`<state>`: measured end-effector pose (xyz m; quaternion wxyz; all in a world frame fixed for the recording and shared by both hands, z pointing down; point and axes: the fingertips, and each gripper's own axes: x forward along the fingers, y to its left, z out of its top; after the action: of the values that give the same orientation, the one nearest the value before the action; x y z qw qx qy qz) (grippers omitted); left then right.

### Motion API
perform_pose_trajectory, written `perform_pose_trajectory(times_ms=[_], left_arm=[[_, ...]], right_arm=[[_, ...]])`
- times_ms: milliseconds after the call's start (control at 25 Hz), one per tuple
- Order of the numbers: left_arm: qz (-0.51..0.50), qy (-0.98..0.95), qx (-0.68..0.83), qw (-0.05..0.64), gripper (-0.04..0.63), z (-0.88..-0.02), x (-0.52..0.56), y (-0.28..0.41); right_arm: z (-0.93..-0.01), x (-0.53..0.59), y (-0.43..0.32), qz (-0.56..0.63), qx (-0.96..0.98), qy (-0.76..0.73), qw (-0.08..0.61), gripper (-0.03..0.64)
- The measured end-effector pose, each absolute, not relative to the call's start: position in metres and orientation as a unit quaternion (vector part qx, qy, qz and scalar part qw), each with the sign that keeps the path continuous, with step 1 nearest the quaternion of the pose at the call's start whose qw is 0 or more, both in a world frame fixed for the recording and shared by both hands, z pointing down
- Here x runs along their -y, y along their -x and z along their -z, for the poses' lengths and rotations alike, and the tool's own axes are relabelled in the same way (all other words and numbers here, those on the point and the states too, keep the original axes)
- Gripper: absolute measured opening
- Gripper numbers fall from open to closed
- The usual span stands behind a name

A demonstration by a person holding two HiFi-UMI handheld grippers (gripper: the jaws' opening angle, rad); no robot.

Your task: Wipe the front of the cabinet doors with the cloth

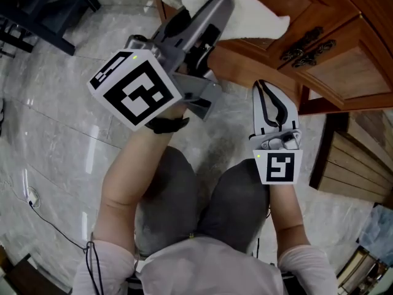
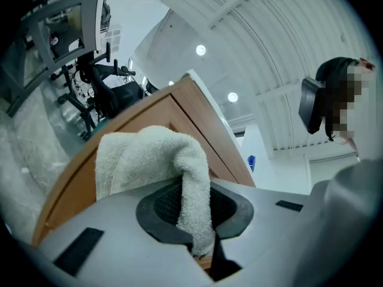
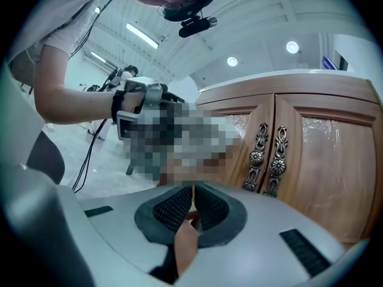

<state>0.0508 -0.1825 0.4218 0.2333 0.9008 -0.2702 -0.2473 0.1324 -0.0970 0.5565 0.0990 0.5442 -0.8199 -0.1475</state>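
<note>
So counting it up: two grippers, one white cloth (image 1: 249,18), two wooden cabinet doors (image 1: 347,66) and two ornate metal handles (image 1: 310,45) side by side where the doors meet. The left gripper (image 1: 216,14) has its jaws clamped on a fold of the cloth, and the rest bunches out past the tips, pressed against the cabinet front off to one side of the handles. The right gripper (image 1: 265,92) has its jaws closed together on nothing, hanging lower near the cabinet's base, well apart from the cloth

Bright overhead ceiling lights (image 2: 200,50); floor (image 1: 55,134) glare; gripper views fisheye, dark corners.
</note>
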Motion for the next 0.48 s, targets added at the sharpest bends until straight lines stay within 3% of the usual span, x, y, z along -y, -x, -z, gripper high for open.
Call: perform_pose_trajectory(times_ms=[240,480], left_arm=[[0.267,-0.874,0.326,0.243,0.058,-0.449,0.209,0.012],[0.268,-0.863,0.334,0.267,0.058,-0.471,0.22,0.017]], right_arm=[[-0.561,0.102,-0.114,0.149,0.825,-0.535,0.1,0.041],[-0.563,0.101,-0.107,0.151,0.825,-0.534,0.108,0.041]])
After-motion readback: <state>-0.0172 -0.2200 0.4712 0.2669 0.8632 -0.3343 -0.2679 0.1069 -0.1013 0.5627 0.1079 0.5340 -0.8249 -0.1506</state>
